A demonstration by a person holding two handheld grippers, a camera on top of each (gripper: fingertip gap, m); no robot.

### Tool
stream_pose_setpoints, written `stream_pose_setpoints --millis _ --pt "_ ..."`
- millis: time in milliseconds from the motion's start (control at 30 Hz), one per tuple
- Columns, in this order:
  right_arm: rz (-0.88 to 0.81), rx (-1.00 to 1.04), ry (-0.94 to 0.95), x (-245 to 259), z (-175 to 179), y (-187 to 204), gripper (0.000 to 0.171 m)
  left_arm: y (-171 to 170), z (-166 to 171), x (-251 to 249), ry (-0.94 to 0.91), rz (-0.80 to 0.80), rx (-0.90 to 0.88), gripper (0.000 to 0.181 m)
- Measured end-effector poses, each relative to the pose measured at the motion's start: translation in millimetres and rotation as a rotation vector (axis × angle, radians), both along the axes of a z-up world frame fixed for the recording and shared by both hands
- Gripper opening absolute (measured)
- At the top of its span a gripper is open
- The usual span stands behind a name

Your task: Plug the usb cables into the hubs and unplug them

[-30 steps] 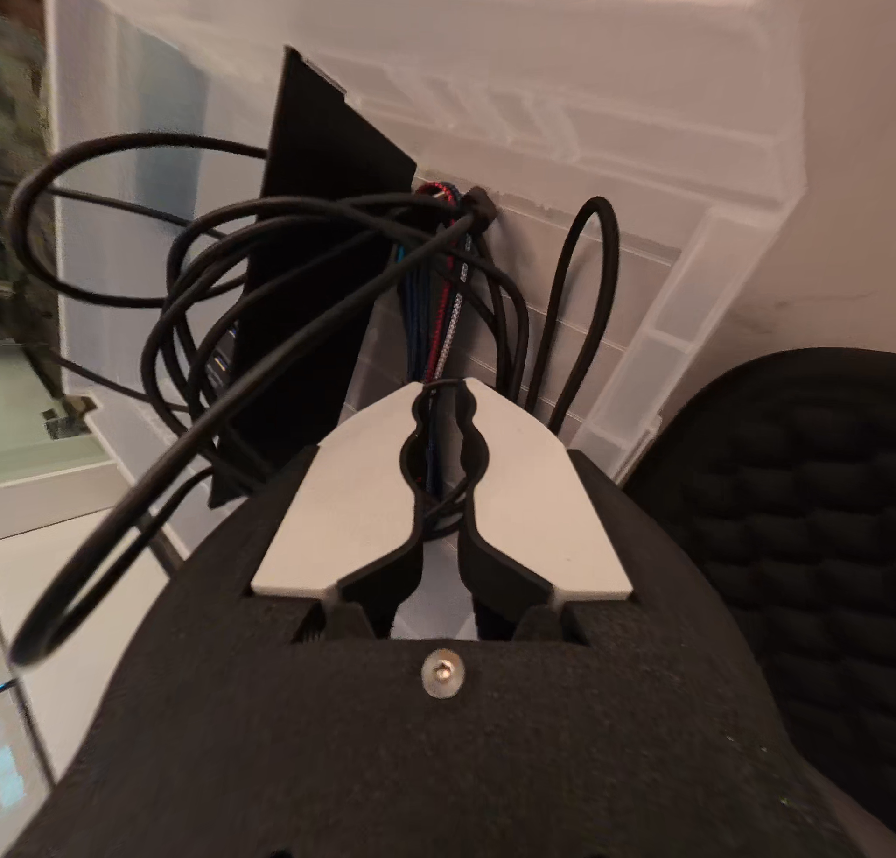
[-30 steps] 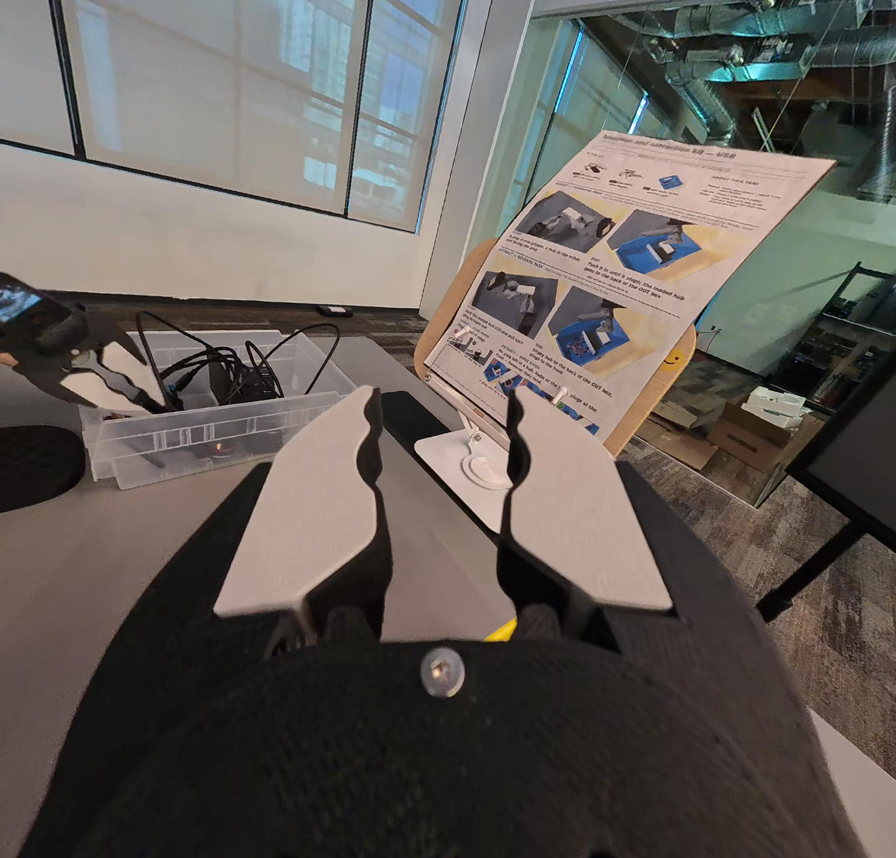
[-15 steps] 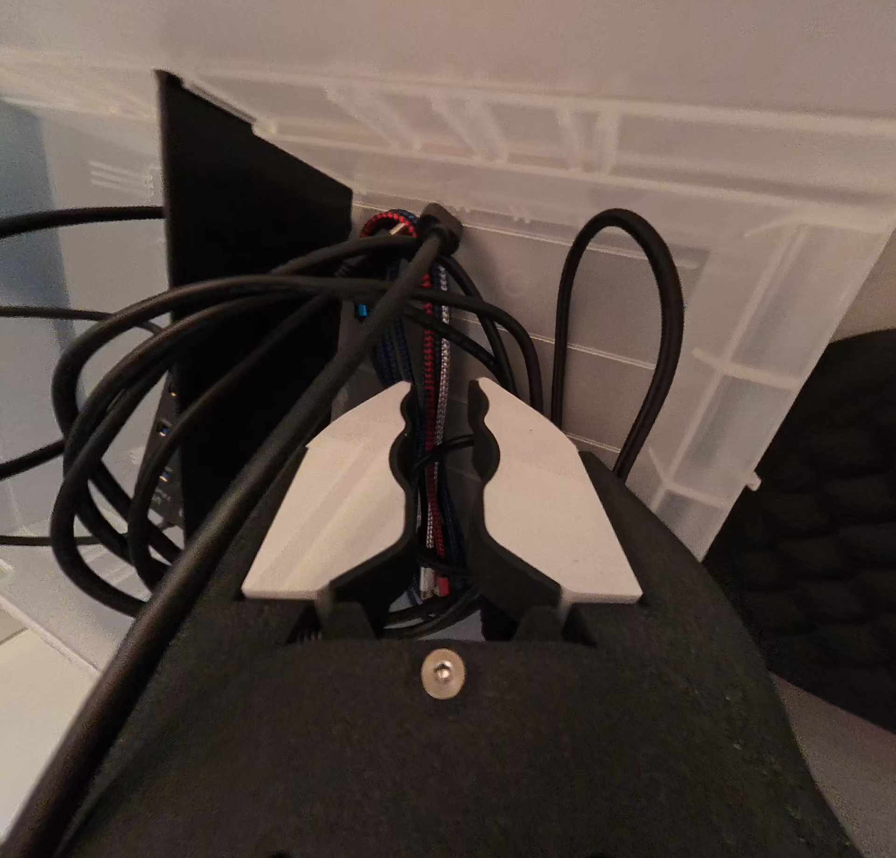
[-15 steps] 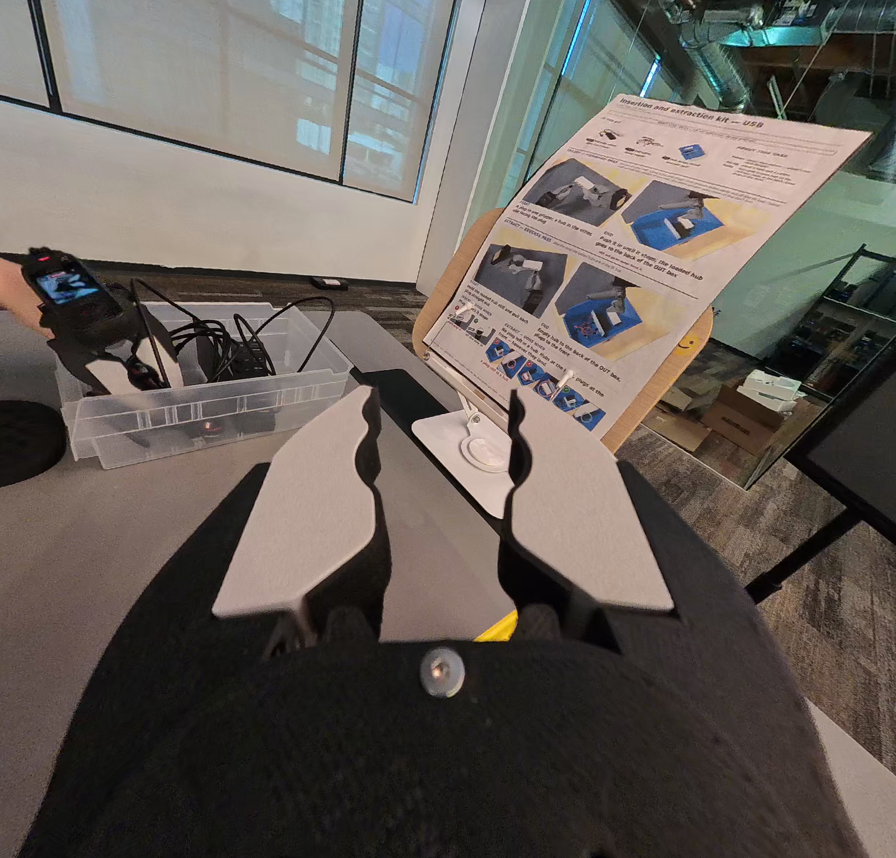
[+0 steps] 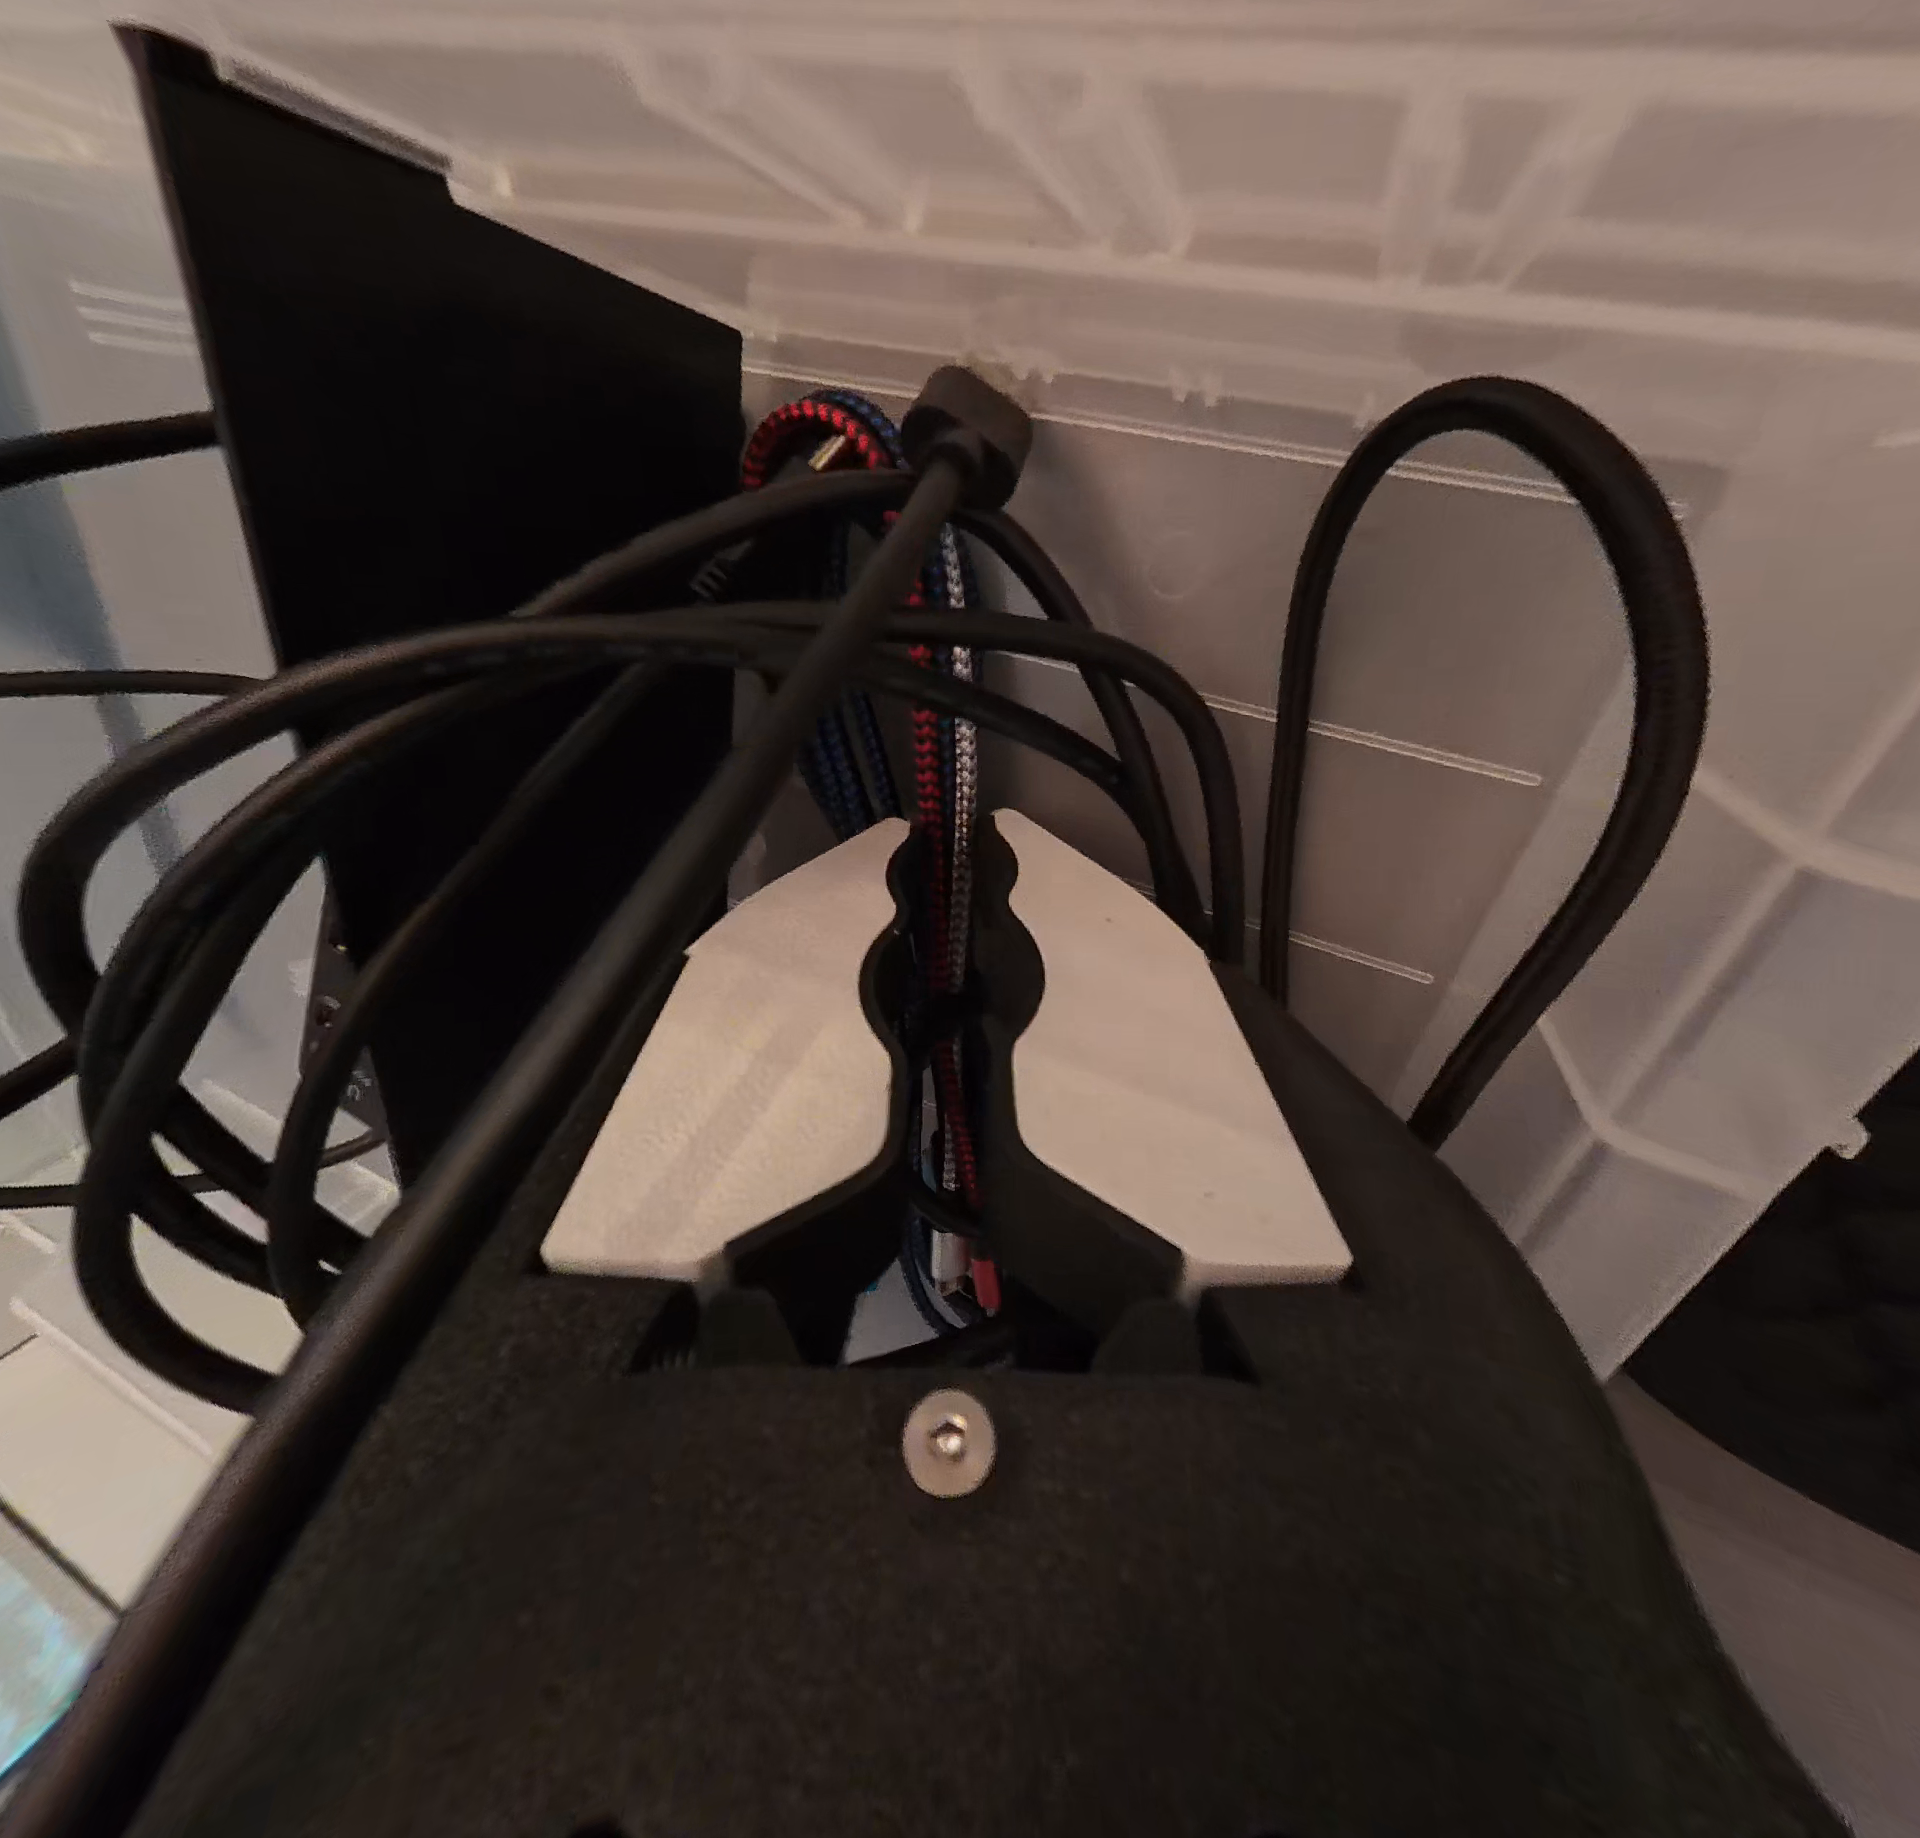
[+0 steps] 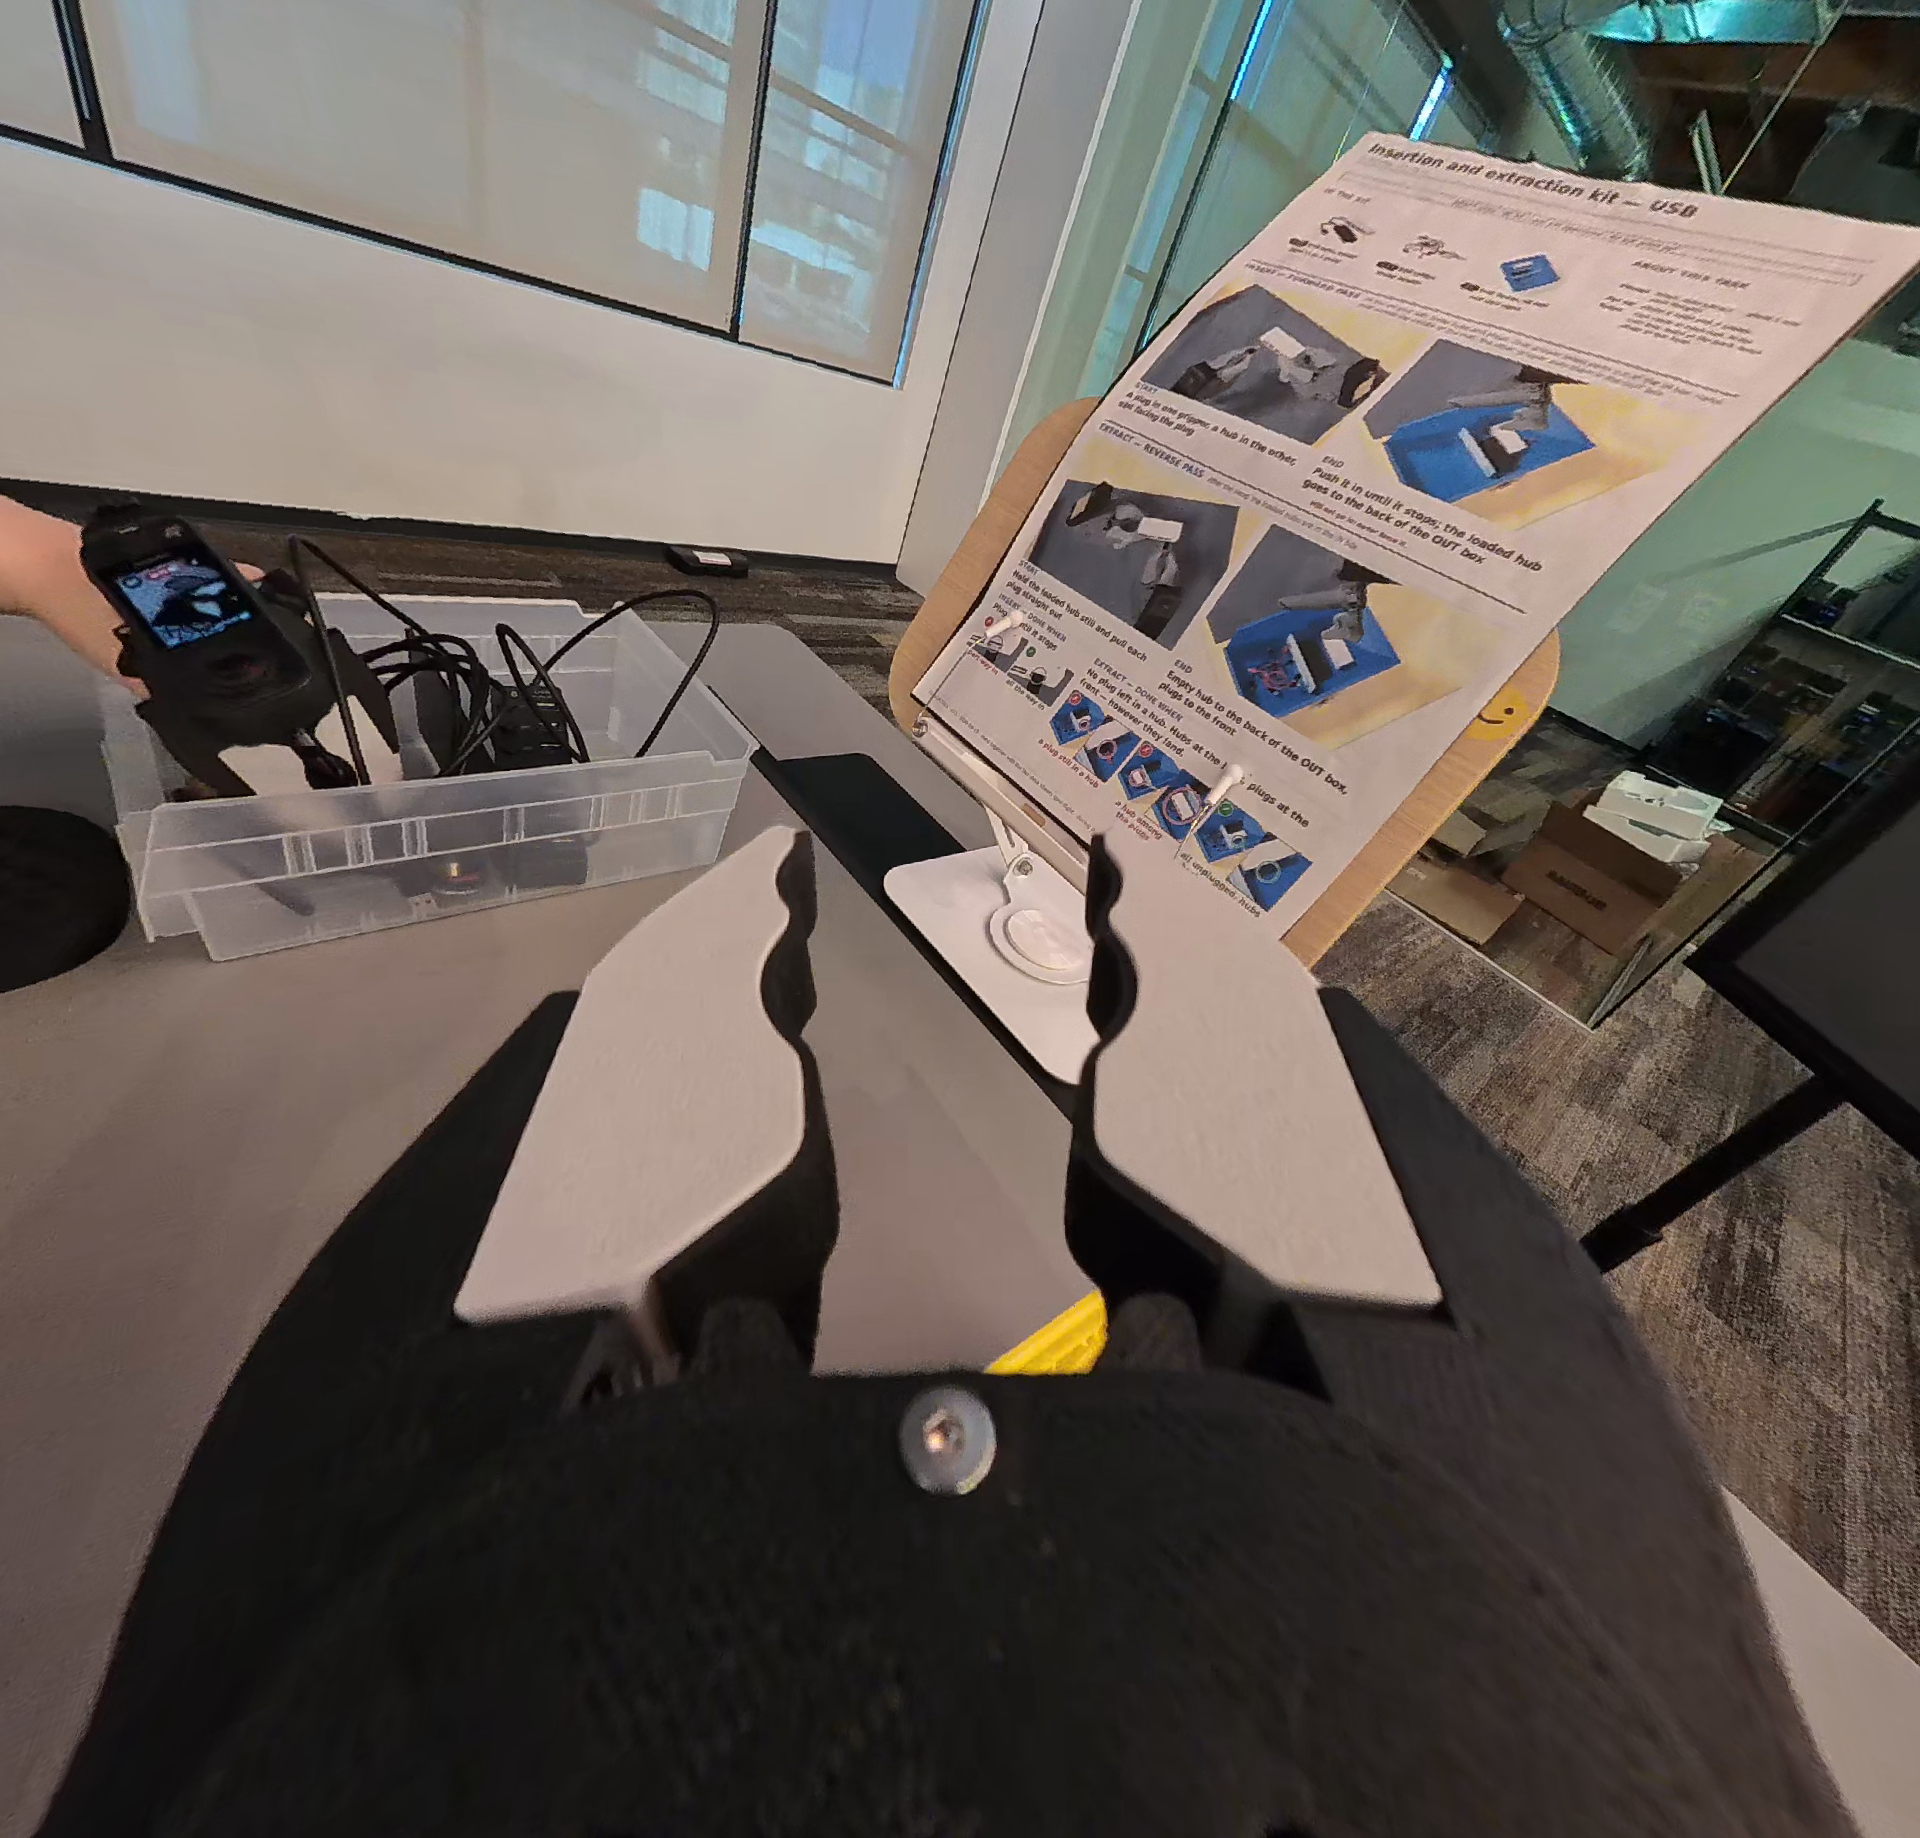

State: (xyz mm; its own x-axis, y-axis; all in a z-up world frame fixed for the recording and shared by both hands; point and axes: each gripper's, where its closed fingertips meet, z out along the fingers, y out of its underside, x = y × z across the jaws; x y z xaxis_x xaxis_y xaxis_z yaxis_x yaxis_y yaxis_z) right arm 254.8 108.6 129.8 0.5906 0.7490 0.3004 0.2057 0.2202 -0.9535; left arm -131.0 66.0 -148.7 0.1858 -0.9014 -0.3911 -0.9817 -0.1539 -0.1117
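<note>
In the left wrist view my left gripper (image 5: 951, 838) reaches into a clear plastic bin (image 5: 1455, 645). It is shut on a bundle of braided cables (image 5: 951, 749) coloured red, grey and blue, which runs between the fingers. Loops of black cable (image 5: 520, 687) cross over the left finger. A black plug (image 5: 966, 427) rests against the bin wall. A black hub (image 5: 447, 593) stands at the left. My right gripper (image 6: 940, 853) is open and empty above the grey table (image 6: 260, 1113). The bin (image 6: 416, 832) and the left gripper (image 6: 265, 775) show far left there.
A printed instruction sheet (image 6: 1351, 541) leans on a wooden stand with a white base (image 6: 997, 915) just beyond my right gripper. A round black pad (image 6: 52, 884) lies left of the bin. A hand (image 6: 42, 583) holds the left gripper. The table's edge runs at the right. The left gripper's tips are roughly 50 centimeters from the right gripper's.
My left gripper has moved deeper into the bin, opened around the braided cables and shut on them. My right gripper has stayed open and tilted slightly.
</note>
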Motion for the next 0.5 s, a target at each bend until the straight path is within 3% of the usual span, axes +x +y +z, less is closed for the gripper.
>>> stream_pose_setpoints --millis 267,500 --pt "-0.003 0.006 -0.007 1 0 -1 0.051 -4 19 1 -0.217 0.058 0.049 0.007" --pt "0.001 0.007 -0.014 -2 0 -2 0.051 -5 26 -8 -0.216 0.069 0.135 0.006"
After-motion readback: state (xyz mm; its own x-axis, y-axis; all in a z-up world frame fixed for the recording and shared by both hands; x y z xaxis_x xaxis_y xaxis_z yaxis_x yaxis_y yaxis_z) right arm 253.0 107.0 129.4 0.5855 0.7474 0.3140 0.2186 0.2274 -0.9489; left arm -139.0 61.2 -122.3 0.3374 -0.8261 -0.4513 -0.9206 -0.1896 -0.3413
